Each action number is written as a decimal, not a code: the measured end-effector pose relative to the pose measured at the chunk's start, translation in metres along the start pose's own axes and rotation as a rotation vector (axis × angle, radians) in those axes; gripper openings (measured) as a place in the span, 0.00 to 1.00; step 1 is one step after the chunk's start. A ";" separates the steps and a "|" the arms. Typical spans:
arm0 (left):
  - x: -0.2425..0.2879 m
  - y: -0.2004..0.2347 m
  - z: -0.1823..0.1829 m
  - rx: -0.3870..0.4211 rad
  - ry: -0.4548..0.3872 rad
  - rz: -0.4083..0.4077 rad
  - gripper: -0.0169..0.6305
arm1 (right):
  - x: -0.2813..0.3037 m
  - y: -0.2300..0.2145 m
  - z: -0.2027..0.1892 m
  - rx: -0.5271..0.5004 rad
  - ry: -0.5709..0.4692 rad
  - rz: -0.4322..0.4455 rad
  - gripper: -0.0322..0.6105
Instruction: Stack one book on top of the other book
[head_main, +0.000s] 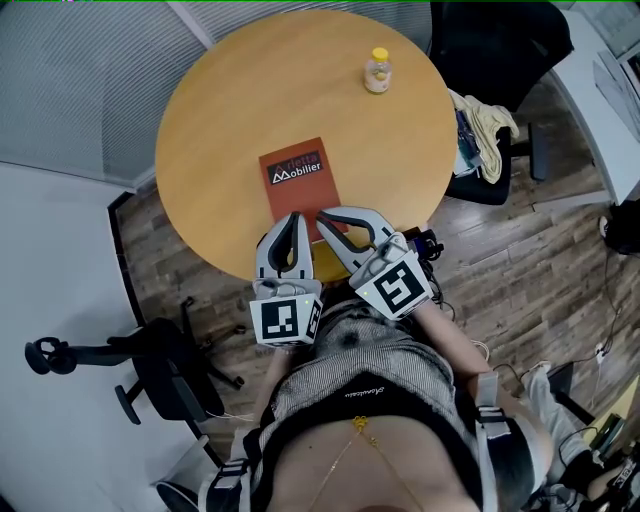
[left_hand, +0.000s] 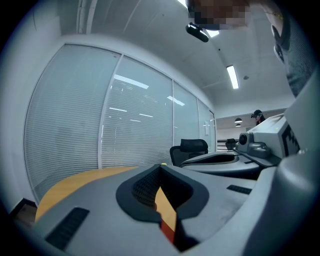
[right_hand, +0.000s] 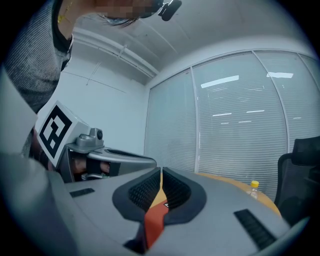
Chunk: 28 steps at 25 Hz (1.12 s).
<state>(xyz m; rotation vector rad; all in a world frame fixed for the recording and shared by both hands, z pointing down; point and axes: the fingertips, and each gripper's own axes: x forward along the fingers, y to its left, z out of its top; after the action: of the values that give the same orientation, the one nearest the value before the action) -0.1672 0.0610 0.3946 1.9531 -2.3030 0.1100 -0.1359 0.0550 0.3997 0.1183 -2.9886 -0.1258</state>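
The round wooden tabletop (head_main: 230, 110) stretches ahead of both tongs, which hang over its near rim side by side. A black office chair (head_main: 490, 60) draped with pale clothes (head_main: 485, 135) stands beyond the tabletop, ahead and to the right of the right tongs, and a second chair (head_main: 150, 365) sits on the floor behind and to the left of the left tongs. The left tongs (head_main: 298, 217) are closed tip to tip with nothing gripped; the left gripper view shows the pads meeting, and only a sliver of surface shows through the gap below them. The right tongs (head_main: 325, 216) are likewise pressed together and empty, their tips almost touching those of the left tongs. The red book (head_main: 300, 180), with a dark label on its cover, lies flat on the tabletop just ahead of and under both sets of tips; its near edge runs beneath them, and its red shows through the gap in each gripper view. A yellow flat thing (head_main: 327, 262) shows between the bodies of the two tongs, behind their tips at the rim; whether the red book rests on it cannot be told. A small bottle (head_main: 378, 70) with a yellow cap stands upright, well ahead of the right tongs.
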 end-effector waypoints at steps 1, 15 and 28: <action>0.000 0.000 0.000 0.002 0.002 0.002 0.06 | -0.001 -0.001 -0.001 0.006 0.002 -0.006 0.10; 0.000 -0.003 -0.004 0.005 0.025 0.005 0.06 | -0.002 0.005 -0.003 -0.009 0.037 0.025 0.10; -0.001 0.000 -0.007 0.009 0.040 0.013 0.06 | 0.001 0.007 -0.002 -0.016 0.051 0.036 0.09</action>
<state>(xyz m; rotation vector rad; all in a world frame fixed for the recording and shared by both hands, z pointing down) -0.1670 0.0634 0.4014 1.9220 -2.2945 0.1591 -0.1375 0.0614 0.4027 0.0655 -2.9368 -0.1405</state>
